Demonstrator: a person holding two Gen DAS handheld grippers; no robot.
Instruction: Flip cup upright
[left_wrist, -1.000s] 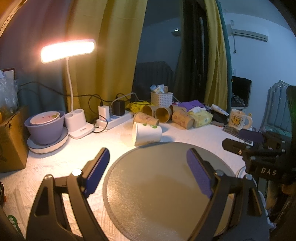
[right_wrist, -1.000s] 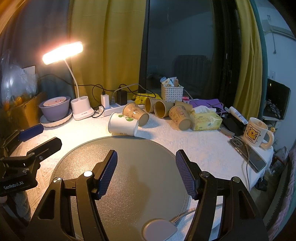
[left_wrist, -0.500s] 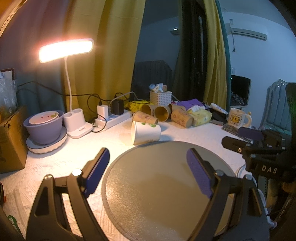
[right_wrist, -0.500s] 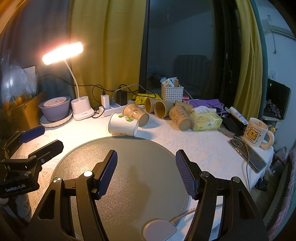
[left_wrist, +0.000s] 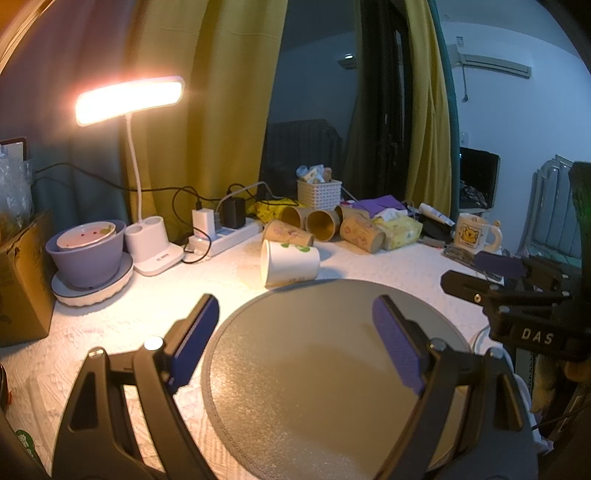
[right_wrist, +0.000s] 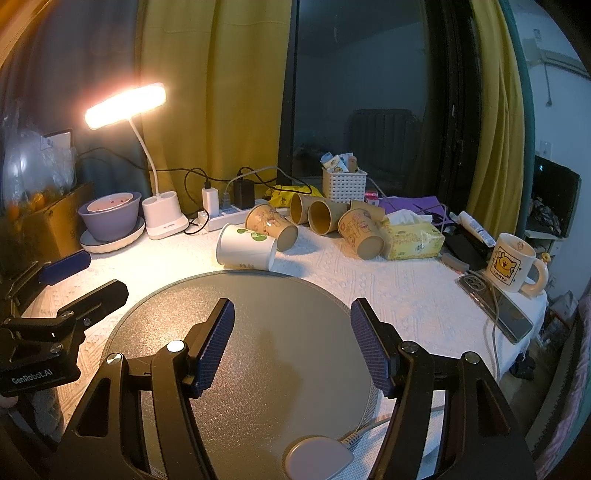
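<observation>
A white paper cup with green leaf marks (left_wrist: 290, 262) lies on its side at the far edge of a round grey mat (left_wrist: 332, 369); it also shows in the right wrist view (right_wrist: 246, 250). Several brown paper cups (right_wrist: 271, 225) lie on their sides behind it. My left gripper (left_wrist: 297, 338) is open and empty, low over the mat's near left, well short of the white cup. My right gripper (right_wrist: 291, 341) is open and empty over the mat (right_wrist: 258, 332). Each gripper shows at the edge of the other's view.
A lit desk lamp (left_wrist: 129, 98) and a purple bowl on a plate (left_wrist: 88, 254) stand at the back left. A power strip (left_wrist: 225, 236), a white basket (right_wrist: 343, 184), a tissue pack (right_wrist: 412, 240), a bear mug (right_wrist: 511, 264) and a phone (right_wrist: 495, 306) crowd the back and right.
The left gripper has shifted slightly, so the scene sits a little lower and left in its view. The right gripper has hardly moved. Both stay open.
</observation>
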